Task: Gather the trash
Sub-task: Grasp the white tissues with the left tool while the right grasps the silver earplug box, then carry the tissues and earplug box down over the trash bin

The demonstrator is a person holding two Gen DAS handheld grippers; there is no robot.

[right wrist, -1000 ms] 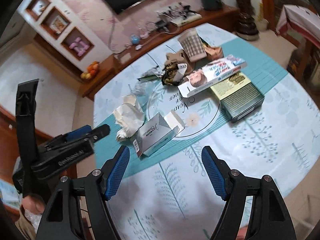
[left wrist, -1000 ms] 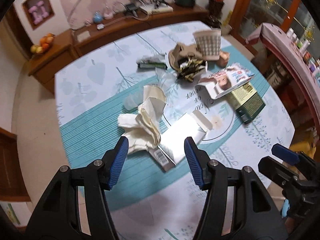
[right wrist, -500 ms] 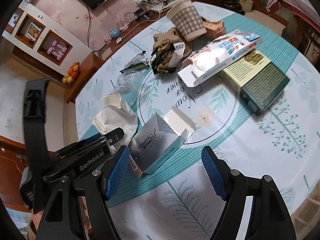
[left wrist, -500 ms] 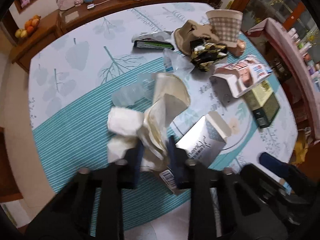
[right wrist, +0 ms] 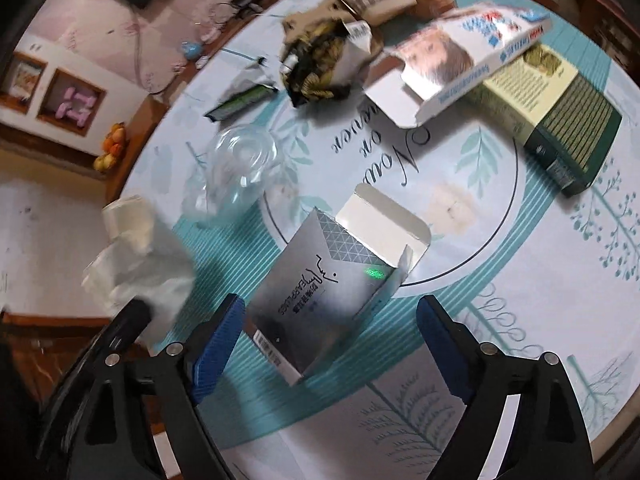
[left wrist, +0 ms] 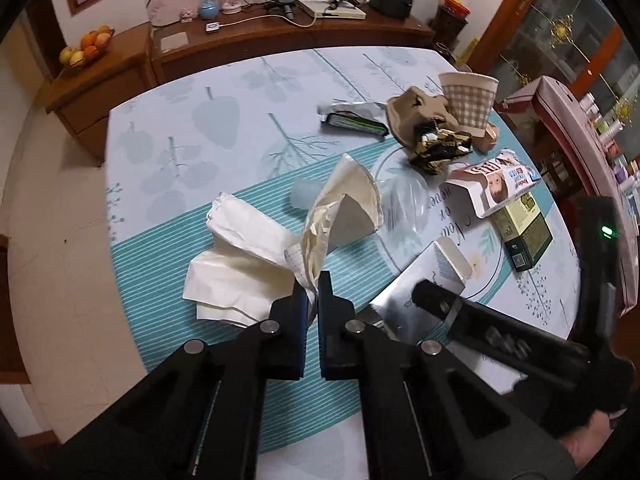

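Meanwhile, on a round table (left wrist: 168, 136) spread with a leaf-print cloth, two hand-held grippers work side by side at clearing litter. The left gripper (left wrist: 313, 300) is clenched on a strip of the crumpled white paper wrapping (left wrist: 240, 264), its jaws pinched together on the near edge, apparently so the whole loose bundle can be lifted away in one piece. Just beside it, the right gripper (right wrist: 328, 320) points steeply down over the silver carton (right wrist: 320, 280), its jaws opening wide and standing either side of the box without pressing on it, presumably to straddle the broad body before closing. That carton lies flat with its end flap open, near the table's front edge and touching nothing else that can be made out. Farther back, the rest of the trash sits loosely heaped toward the far right of the cloth: one checked paper cup (left wrist: 468, 106), one crumpled brown paper bag (left wrist: 412, 112), one black-and-gold foil wrapper (left wrist: 436, 148), one flattened silver-and-green packet (left wrist: 352, 118), one squashed clear plastic cup (right wrist: 240, 160), one opened chocolate carton (right wrist: 460, 56) resting partly on one dark green box (right wrist: 556, 112). That makes three cardboard boxes, two cups and four pieces of paper or foil, all of them on the table except the paper now gripped; no bin or bag to receive them is in view.
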